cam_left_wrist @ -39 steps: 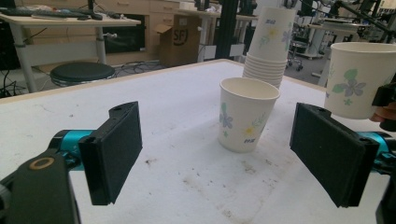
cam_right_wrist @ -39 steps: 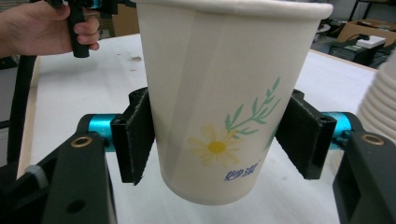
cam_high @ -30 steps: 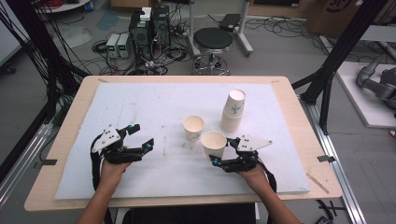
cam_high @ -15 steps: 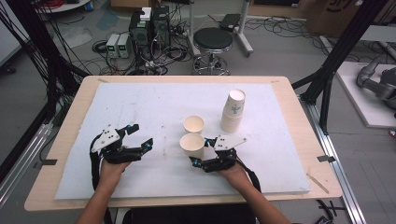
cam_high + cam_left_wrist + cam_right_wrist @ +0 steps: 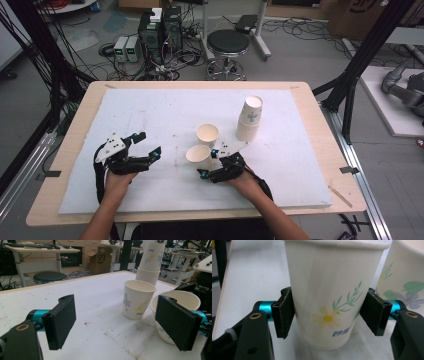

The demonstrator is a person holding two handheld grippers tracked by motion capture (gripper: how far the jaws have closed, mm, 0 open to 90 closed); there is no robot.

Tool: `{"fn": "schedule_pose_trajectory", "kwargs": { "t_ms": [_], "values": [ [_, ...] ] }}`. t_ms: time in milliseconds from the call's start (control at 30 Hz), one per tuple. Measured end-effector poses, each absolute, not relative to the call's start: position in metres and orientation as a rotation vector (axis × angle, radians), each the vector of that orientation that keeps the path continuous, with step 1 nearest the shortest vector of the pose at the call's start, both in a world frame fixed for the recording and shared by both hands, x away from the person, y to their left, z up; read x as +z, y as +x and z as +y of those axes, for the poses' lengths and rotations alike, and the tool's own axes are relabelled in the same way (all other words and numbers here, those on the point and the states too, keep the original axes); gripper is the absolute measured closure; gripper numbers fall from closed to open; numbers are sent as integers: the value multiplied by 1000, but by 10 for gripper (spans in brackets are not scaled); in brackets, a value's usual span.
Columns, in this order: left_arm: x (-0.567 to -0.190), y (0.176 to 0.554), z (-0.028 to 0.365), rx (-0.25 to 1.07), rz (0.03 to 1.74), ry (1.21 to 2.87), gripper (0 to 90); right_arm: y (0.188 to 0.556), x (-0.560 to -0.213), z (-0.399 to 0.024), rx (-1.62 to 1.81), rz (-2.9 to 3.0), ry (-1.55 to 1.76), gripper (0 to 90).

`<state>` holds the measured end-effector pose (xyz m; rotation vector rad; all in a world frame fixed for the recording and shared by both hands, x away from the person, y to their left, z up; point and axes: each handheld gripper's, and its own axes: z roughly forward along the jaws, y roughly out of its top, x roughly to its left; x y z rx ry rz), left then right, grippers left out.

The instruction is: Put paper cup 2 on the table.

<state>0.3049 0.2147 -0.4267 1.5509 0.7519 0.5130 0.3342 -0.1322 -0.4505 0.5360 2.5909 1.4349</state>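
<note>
- White foam sheet [image 5: 150, 115] covers a wooden table [image 5: 320, 125]; beyond the far edge, a grey floor carries cables, equipment boxes [image 5: 160, 22] and a round stool [image 5: 228, 42].
- Left gripper [image 5: 150, 146], near the table's front edge at the left: held in the person's left hand [image 5: 116, 181], jaws wide apart with nothing between them. In the left gripper view its two black pads [image 5: 62, 320] frame bare foam.
- Right gripper [image 5: 207, 162], near the front edge at centre: held in the right hand [image 5: 247, 182], jaws closed narrowly on the near cup [image 5: 198, 156]. The right gripper view shows a pad [image 5: 284, 315] pressed against each side of the cup's lower wall, beside a printed daisy [image 5: 327, 318]; the cup's base appears to rest on the foam.
- Near cup: upright, mouth open upward, just in front of the second cup [image 5: 207, 134] and close to it; whether the two touch cannot be told.
- Second cup: upright, standing free on the foam, midway across the sheet.
- Stack of cups [image 5: 250, 118]: turned mouth-down, farther back and to the right, apart from both single cups.
</note>
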Motion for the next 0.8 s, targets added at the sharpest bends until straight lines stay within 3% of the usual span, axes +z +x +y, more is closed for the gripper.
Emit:
{"fn": "schedule_pose_trajectory", "kwargs": {
  "t_ms": [467, 600, 800],
  "values": [
    [-428, 306, 213, 503, 758, 1557, 172, 330, -449, -148, 1339, 2666, 468, 320],
    [-428, 306, 213, 498, 757, 1558, 172, 330, -450, -150, 1377, 2666, 497, 213],
    [-429, 306, 213, 492, 758, 1557, 172, 324, -442, -167, 1393, 2649, 516, 208]
  ]
}}
